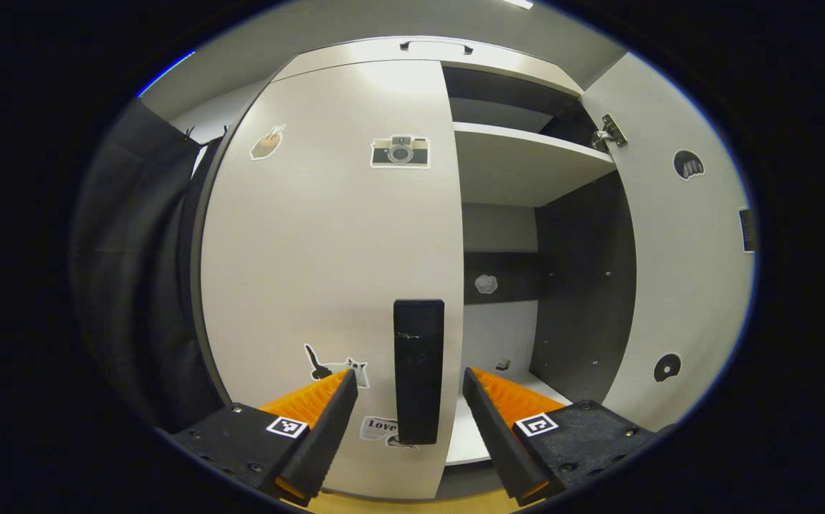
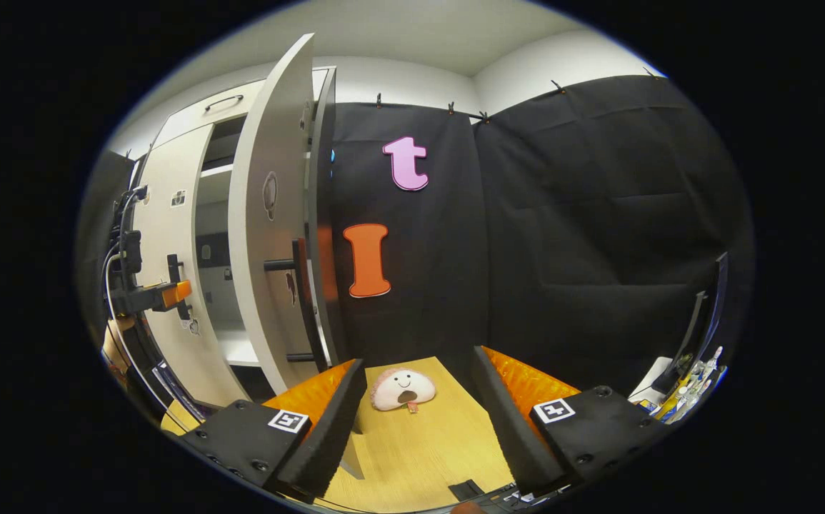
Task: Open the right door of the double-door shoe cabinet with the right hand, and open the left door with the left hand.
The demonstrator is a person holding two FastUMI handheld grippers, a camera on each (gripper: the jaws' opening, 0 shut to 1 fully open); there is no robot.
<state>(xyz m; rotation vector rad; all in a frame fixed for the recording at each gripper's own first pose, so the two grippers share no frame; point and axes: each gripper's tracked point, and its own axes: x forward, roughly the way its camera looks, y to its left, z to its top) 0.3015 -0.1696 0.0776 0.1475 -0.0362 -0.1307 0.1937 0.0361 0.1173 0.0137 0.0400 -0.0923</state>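
Shoe cabinet: stands straight ahead in the left gripper view; pale shelves and dark inner walls show.
Right door: swung wide open; in the right gripper view it stands edge-on, its dark bar handle facing out.
Left door: closed, stickers on its face.
Left handle: black upright bar near the door's inner edge.
Left tongs: spread wide, one finger on each side of the left handle, neither pressing it.
Right tongs: spread, holding nothing, over the wooden floor near a plush toy.
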